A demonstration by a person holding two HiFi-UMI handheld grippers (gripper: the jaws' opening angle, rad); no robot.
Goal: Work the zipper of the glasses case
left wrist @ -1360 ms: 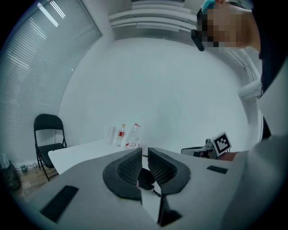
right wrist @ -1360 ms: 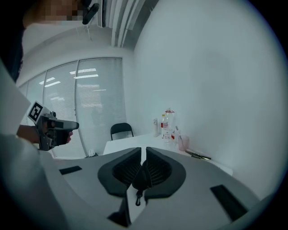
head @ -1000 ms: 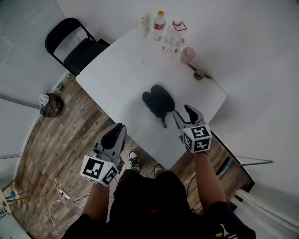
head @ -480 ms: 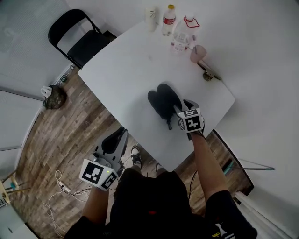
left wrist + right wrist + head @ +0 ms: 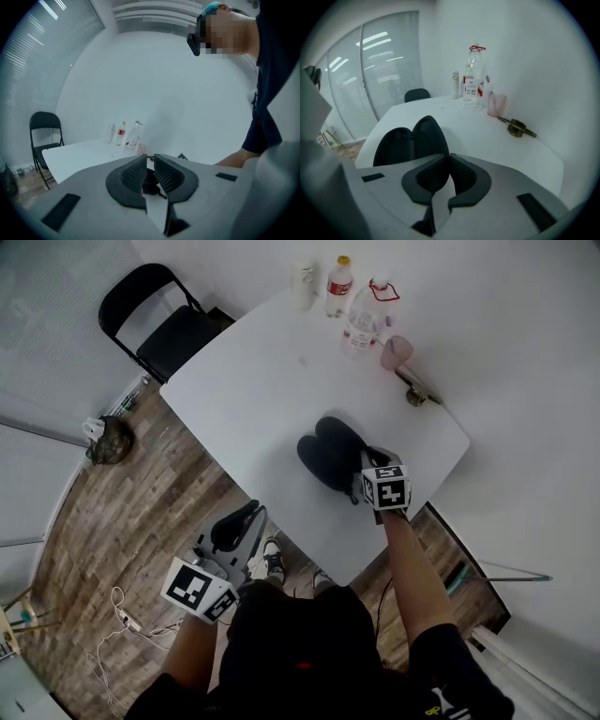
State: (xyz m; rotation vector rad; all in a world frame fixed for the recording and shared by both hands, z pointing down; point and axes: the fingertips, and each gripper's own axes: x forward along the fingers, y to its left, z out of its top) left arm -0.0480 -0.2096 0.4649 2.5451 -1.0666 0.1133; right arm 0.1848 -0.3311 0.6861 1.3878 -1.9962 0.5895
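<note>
right gripper is down on the counter, nosed right up against the near end of the glasses case. its jaws have just been closing, and in the right gripper view the pads now sit together, with the tips at the case's zippered edge. nothing shows between the pads. honestly can't tell whether the zip pull is nipped in there, since the jaws cover that spot.

the case itself is black and lies roughly mid-counter, a bit toward the near edge. it's splayed into two rounded halves side by side. in the right gripper view the right half stands up a little taller than the left.

left gripper is nowhere near the action. it's held off the counter's near-left edge, out over the wood floor, well apart from the case. its jaws are closed with nothing in them, just a thin v-shaped gap behind the tips.

other stuff: a few bottles and a pink cup are clustered at the far end of the counter. a black folding chair stands off the far-left corner.
</note>
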